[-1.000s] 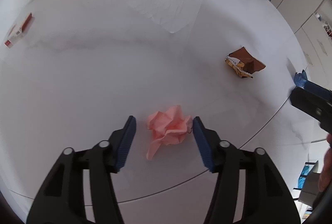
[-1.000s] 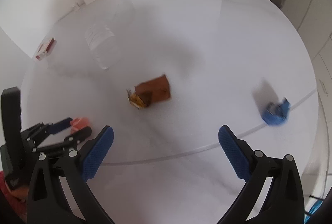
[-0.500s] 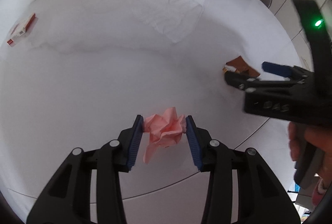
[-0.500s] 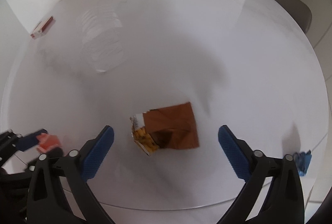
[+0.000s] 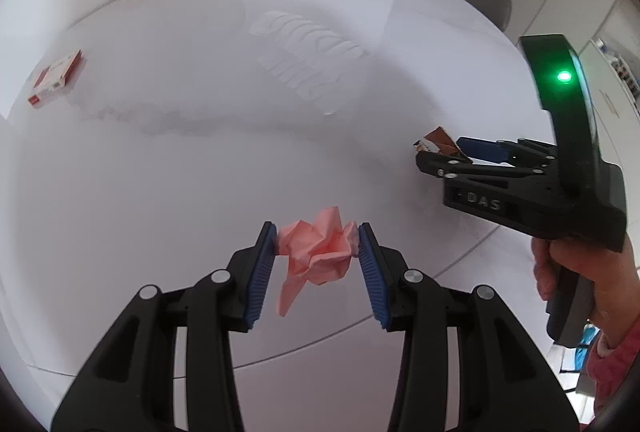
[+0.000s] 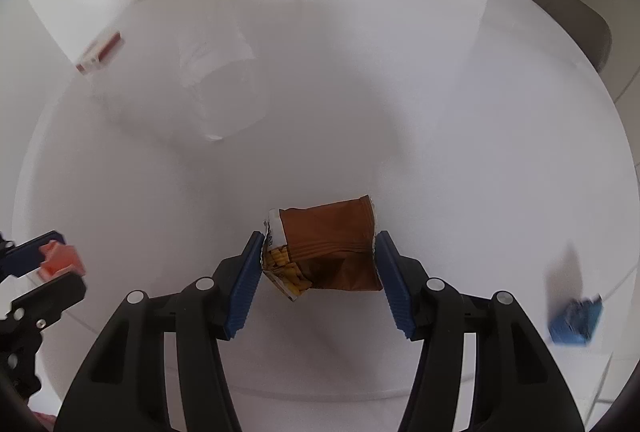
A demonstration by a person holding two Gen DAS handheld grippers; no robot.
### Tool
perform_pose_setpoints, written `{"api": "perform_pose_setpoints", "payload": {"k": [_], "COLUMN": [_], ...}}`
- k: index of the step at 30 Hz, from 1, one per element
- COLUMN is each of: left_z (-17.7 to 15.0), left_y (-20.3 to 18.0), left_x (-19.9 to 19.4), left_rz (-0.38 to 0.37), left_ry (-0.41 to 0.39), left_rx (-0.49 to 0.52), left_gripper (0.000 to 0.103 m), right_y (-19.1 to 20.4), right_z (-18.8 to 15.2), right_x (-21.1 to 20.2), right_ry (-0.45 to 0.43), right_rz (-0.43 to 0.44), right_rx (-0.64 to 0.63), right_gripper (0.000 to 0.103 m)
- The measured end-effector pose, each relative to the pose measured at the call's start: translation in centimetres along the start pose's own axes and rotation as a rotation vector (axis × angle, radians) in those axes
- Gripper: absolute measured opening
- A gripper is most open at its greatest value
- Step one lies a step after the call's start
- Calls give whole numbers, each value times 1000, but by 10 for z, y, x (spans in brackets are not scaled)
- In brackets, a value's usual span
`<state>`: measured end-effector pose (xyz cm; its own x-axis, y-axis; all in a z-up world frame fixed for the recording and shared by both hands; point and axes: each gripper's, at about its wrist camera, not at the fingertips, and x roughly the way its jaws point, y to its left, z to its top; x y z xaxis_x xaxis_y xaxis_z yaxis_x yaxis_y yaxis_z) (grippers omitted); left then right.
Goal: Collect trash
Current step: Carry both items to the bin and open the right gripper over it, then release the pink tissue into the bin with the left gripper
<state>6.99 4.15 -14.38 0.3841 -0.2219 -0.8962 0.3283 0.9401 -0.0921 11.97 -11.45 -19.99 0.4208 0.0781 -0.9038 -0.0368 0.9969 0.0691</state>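
Now left gripper [image 5: 317,238] pinches pink paper [image 5: 316,252]; right gripper [image 6: 319,246] closing around wrapper [image 6: 326,246].

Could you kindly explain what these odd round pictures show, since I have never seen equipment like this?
No robot here: a person holds a two-fingered claw in each hand, each carrying a wide-angle camera looking along its fingers. The left camera shows the left claw clamped on a crumpled pink paper, with the person's hand holding the other tool. The right camera shows the right claw, whose jaws have just been closing, with a brown snack wrapper between them. On the white round table also lie a blue scrap and a red-and-white box.
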Motion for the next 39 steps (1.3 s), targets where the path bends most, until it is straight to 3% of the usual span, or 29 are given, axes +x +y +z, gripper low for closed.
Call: {"api": "perform_pose_setpoints", "payload": {"k": [6, 11, 14, 21, 24, 28, 33, 39], "left_z": [-6, -25, -41, -75, -92, -111, -135, -156], "left_y": [-34, -83, -124, -211, -244, -284, -327, -369], "left_x": [-21, -29, -31, -39, -39, -35, -22, -11], "left_rz": [-62, -150, -204, -283, -297, -324, -349, -379], "left_ry": [-8, 30, 68, 109, 132, 174, 227, 283], "left_rx": [96, 198, 296, 540, 636, 736, 818, 879], "left_gripper": [41, 41, 41, 41, 41, 41, 41, 41], "right_y": [-28, -72, -105, -167, -188, -205, -216, -229], "right_z": [-57, -139, -207, -327, -367, -396, -426, -443], "right_x": [-66, -121, -143, -113, -84, -63, -87, -129], "right_ry": [-46, -44, -14, 121, 187, 250, 216, 167], "right_rz": [2, -52, -132, -223, -222, -231, -244, -276], "right_rx": [72, 218, 345, 603, 669, 737, 805, 860], "right_gripper": [57, 57, 57, 58, 65, 90, 97, 98]}}
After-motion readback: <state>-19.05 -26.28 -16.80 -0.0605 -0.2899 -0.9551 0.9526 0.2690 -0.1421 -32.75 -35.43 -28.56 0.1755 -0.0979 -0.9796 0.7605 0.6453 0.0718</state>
